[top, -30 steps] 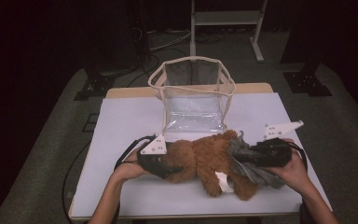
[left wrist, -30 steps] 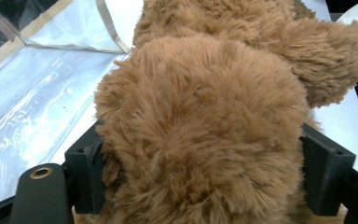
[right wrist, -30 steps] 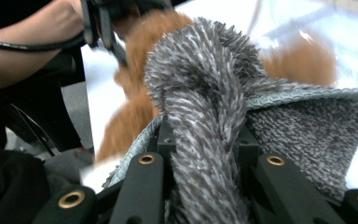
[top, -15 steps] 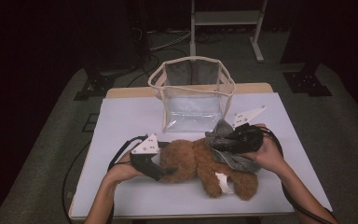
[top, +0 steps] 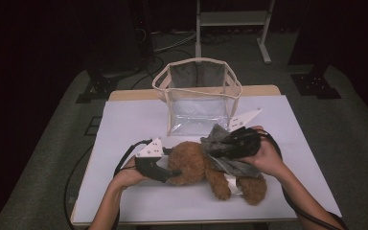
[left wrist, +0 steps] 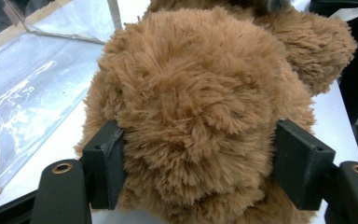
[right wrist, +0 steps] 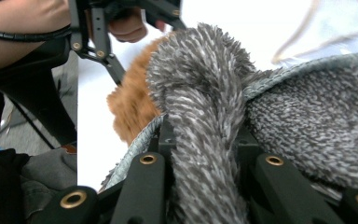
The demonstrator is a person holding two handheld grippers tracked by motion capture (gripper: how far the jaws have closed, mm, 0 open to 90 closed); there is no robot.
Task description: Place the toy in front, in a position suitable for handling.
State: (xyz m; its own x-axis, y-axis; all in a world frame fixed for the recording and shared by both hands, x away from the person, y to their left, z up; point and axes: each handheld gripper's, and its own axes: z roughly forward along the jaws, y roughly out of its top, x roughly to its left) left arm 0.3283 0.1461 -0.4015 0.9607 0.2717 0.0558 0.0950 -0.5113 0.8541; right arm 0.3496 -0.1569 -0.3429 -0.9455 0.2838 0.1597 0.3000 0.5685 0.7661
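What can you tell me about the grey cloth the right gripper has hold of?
The grey cloth looks like a fuzzy, mottled grey-and-white towel with a stitched edge. It lies crumpled across the middle of the brown teddy bear on the table, in front of the clear bag. The right gripper is shut on an upright fold of it, so that part rises in a ridge, while the rest drapes over the bear's body toward its legs.
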